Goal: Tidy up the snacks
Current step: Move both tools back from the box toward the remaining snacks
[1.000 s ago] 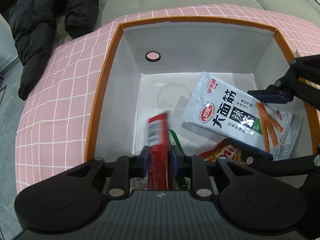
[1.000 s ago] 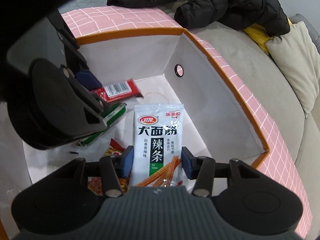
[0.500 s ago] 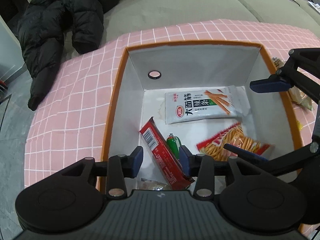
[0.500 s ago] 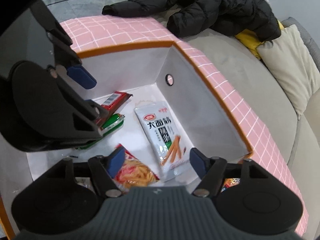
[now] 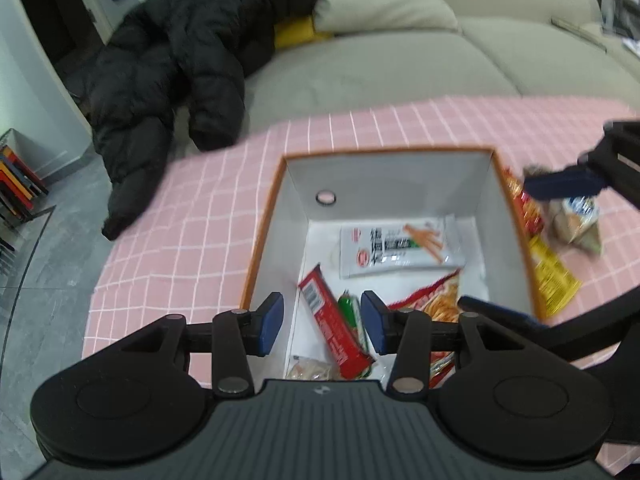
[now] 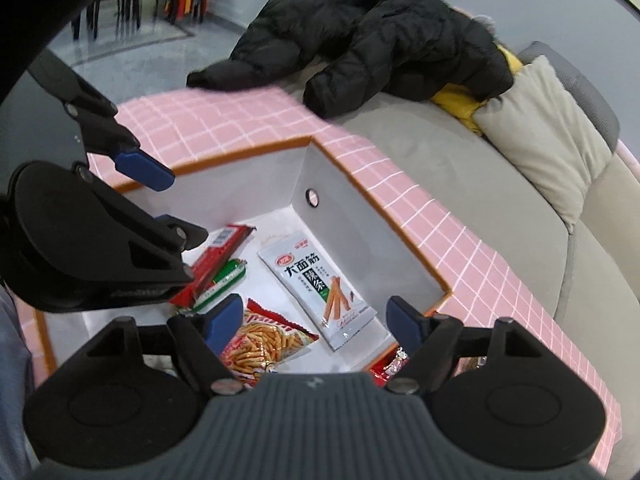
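Above an orange-rimmed white box point(image 5: 280, 216): left gripper point(image 5: 322, 324) and right gripper point(image 6: 316, 324), tilted downward, jaws opening, holding nothing. Flat on the box floor: white snack packet point(image 6: 320, 288), red bar point(image 5: 334, 332), green sausage point(image 6: 224, 280), red chip bag point(image 6: 268, 344).

snacks right of the box point(image 5: 560, 240) motion-blurred, red bar point(image 6: 208, 268) half hidden behind left gripper point(image 6: 168, 204), crisp bag point(image 6: 264, 344) cut off by right gripper body
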`<state>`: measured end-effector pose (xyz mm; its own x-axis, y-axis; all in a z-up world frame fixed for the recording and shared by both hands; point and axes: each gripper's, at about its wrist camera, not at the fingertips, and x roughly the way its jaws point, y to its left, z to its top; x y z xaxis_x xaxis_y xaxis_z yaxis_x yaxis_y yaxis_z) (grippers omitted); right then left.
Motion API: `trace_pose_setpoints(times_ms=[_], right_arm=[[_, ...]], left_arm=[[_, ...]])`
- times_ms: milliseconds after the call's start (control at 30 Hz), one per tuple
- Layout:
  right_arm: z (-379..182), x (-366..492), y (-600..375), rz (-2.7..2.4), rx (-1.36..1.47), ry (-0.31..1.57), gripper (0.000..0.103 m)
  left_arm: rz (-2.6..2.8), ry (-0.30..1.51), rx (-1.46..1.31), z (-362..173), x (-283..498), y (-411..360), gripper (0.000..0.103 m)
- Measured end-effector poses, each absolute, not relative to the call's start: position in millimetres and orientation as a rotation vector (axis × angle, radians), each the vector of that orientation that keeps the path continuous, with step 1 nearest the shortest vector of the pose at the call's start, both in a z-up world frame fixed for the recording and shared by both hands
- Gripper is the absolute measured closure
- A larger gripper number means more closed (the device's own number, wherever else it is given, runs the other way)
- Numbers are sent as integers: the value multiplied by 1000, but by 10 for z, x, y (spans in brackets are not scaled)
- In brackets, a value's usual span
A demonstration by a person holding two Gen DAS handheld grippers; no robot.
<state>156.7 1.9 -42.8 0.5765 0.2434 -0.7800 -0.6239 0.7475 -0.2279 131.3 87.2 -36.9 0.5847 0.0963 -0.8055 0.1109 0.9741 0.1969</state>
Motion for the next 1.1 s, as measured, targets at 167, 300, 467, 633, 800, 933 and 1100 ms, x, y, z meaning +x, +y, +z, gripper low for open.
trace_pose_setpoints(times_ms=[167, 300, 467, 633, 800, 933, 1100], right_arm=[[-261, 1389, -138, 509, -458, 779, 27], [-141, 1218, -323, 487, -394, 760, 27], [-51, 970, -630, 435, -303, 737, 27], [-37, 711, -1014, 353, -212, 713, 22], [-87, 528, -1374, 280, -147, 705, 21], [-158, 413, -1635, 236, -96, 707, 21], [-333, 299, -1889, 200, -52, 723, 22]], left_arm=[[12, 881, 225, -166, 1138, 749, 50], [5, 836, 198, -28, 984, 628, 50], [-23, 785, 170, 103, 802, 436, 49], [-51, 744, 139, 141, 638, 226, 48], [-87, 744, 124, 50, 535, -23, 48], [-159, 753, 97, -49, 459, -210, 48], [-218, 768, 96, -228, 415, -453, 48]])
